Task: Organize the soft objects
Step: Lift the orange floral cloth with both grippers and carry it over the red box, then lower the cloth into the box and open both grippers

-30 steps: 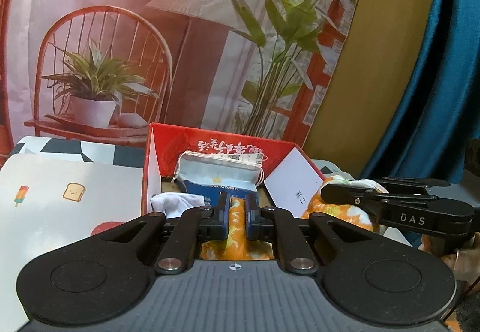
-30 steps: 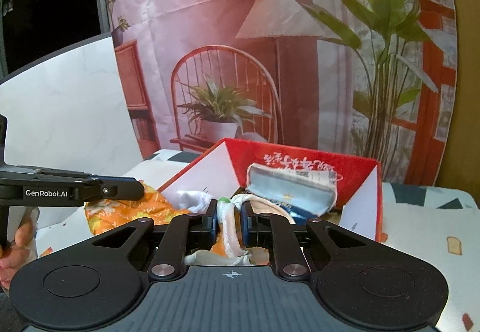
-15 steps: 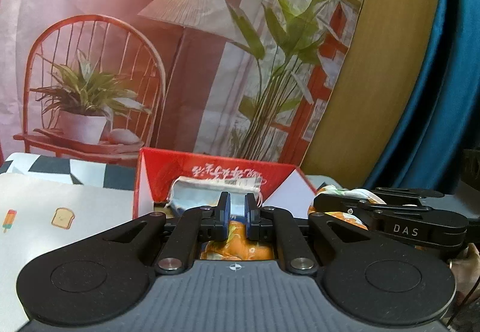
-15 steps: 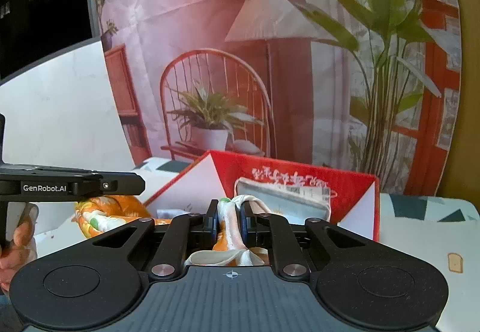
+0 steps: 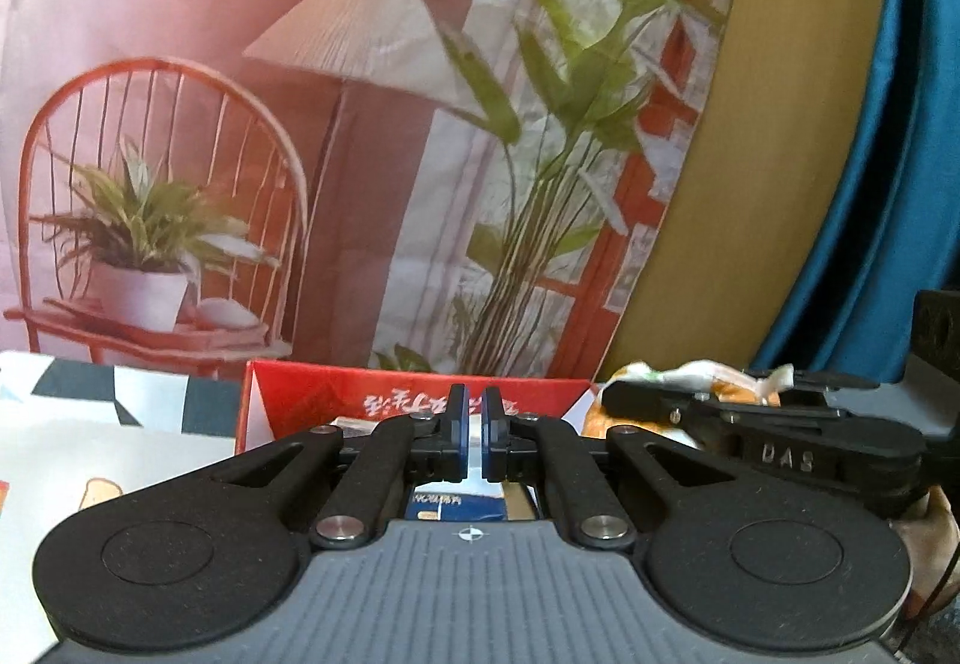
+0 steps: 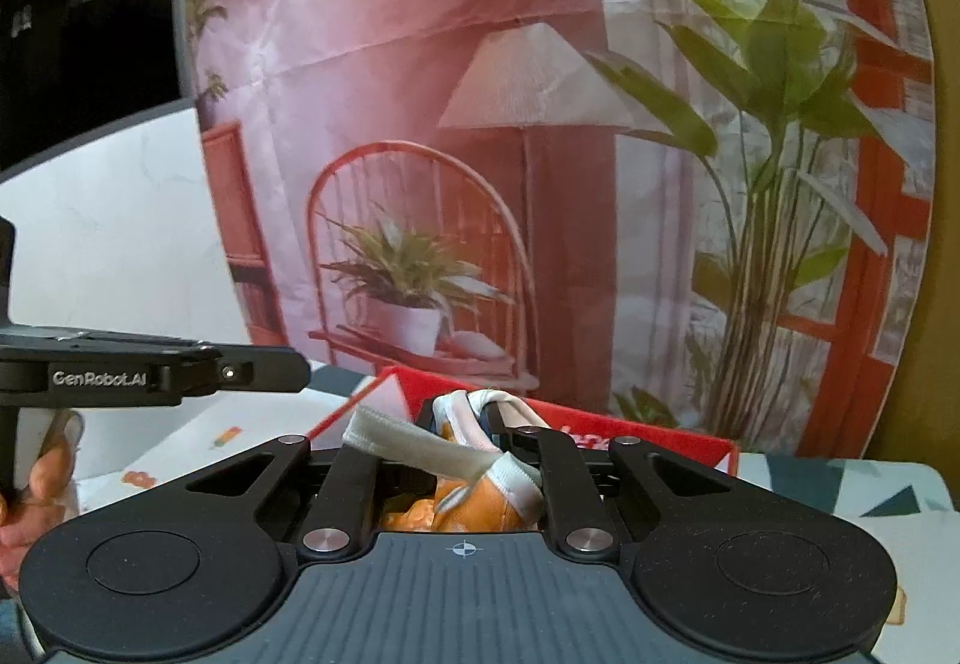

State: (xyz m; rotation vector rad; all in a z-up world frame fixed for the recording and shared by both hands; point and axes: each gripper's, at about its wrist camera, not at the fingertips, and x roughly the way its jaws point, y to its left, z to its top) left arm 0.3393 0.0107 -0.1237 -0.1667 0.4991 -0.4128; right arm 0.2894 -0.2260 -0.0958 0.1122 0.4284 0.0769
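An orange floral cloth with white edging (image 6: pixel 480 502) is bunched between the fingers of my right gripper (image 6: pixel 474 412), which is shut on it. A white band of the cloth drapes over the left finger linkage. From the left wrist view the same cloth (image 5: pixel 690 379) pokes up above my right gripper (image 5: pixel 621 397). My left gripper (image 5: pixel 477 436) has its blue pads (image 5: pixel 459 439) almost together, and I see no cloth between them. It reaches in from the left, bare, in the right wrist view (image 6: pixel 294 364). Just beyond both grippers stands a red open box (image 5: pixel 300 400).
A blue case with a label (image 5: pixel 456 505) lies inside the box (image 6: pixel 660 439). The table cover (image 5: pixel 90 454) shows toast and ice-lolly prints. A printed backdrop of a chair and plants hangs close behind. A person's hand (image 6: pixel 42 484) grips the left handle.
Both grippers have risen and the box now sits lower in view. The orange cloth that was between the left pads is gone from them; the right gripper still holds it.
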